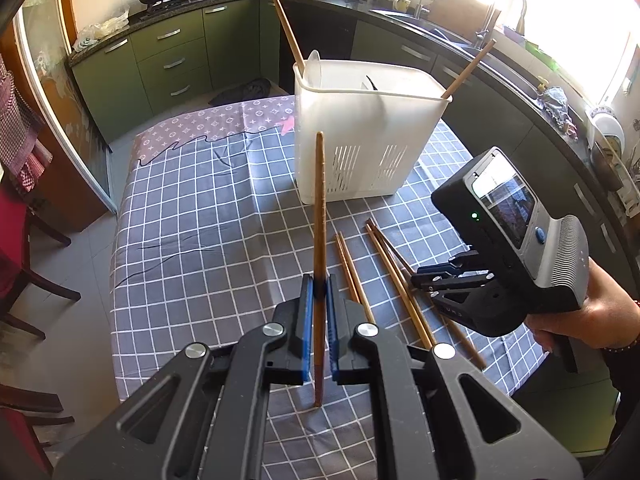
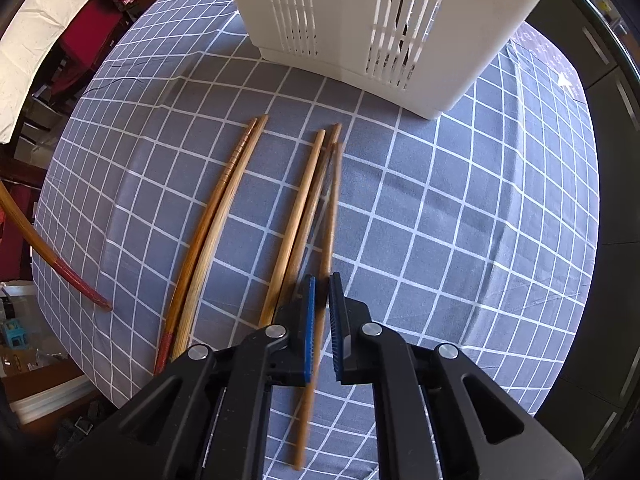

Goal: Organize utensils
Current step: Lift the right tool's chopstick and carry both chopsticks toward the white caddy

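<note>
over the grey checked tablecloth (image 2: 440,208), one brown wooden chopstick (image 2: 326,240) is pinched by the right gripper (image 2: 322,312), another (image 1: 320,216) by the left gripper (image 1: 319,300); either could pivot and miss the white slotted plastic holder (image 1: 360,128).

The desk (image 1: 180,220) is viewed obliquely past the left jaws; it is viewed steeply, closer, past the right — holder (image 1: 360,136) and chopsticks (image 2: 212,220) shared.

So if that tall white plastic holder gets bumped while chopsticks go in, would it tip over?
Possibly. The white holder stands tall on a narrow base and looks like thin, slotted plastic, so probably light. Two chopsticks lean out of its corners, adding little weight. It might also slide on the checked tablecloth.
</note>
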Available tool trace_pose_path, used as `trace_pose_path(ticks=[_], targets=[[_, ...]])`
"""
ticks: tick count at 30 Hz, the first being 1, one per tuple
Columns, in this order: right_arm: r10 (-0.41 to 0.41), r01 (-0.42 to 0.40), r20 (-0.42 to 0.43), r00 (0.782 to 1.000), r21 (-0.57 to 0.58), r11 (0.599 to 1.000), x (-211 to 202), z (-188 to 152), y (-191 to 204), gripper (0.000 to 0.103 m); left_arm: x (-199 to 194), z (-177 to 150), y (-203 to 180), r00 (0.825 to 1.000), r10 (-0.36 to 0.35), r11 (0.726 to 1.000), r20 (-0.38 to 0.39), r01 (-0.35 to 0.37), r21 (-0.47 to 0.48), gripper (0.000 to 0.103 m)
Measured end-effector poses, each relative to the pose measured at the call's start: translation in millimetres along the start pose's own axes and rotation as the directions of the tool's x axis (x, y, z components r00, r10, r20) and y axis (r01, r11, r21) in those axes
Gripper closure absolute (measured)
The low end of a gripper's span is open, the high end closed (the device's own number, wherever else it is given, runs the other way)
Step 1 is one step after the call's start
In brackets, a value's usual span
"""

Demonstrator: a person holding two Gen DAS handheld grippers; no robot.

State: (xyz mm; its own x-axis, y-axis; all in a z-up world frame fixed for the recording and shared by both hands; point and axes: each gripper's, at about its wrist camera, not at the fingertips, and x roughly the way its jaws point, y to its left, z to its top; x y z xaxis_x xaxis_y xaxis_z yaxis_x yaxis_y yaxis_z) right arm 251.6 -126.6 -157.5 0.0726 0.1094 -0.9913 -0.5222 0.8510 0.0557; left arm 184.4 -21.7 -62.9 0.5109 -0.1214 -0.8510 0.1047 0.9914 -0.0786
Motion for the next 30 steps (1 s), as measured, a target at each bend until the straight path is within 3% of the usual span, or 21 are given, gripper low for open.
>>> trace_pose_path(ticks=[6,14,20,30], targets=[[0.035,-0.033,0.150,0.988,-0.014,0.999,-51.2,-22.9,-5.0,0.096,-6.1,1.7,-2.7,1.000,0.006,1.000,0.013,-0.006,0.015,0.096],[0.076,-0.071,0.355,0.932,-0.026,0.997,-126.7,-71.2,-22.6,0.096,-19.2,2.1,-7.0,0.999,0.016,0.999,0.044,-0.017,0.034,0.096],[0.084,-0.085,0.412,0.907,-0.015,0.996,-148.3,-98.0,-34.0,0.096,-25.1,0.9,-7.8,0.998,0.024,0.999,0.051,-0.026,0.041,0.096],[0.098,-0.107,0.432,0.897,-0.004,0.994,-151.5,-106.8,-39.7,0.096,-25.6,1.2,-12.2,0.999,0.030,0.998,0.045,-0.032,0.055,0.096]])
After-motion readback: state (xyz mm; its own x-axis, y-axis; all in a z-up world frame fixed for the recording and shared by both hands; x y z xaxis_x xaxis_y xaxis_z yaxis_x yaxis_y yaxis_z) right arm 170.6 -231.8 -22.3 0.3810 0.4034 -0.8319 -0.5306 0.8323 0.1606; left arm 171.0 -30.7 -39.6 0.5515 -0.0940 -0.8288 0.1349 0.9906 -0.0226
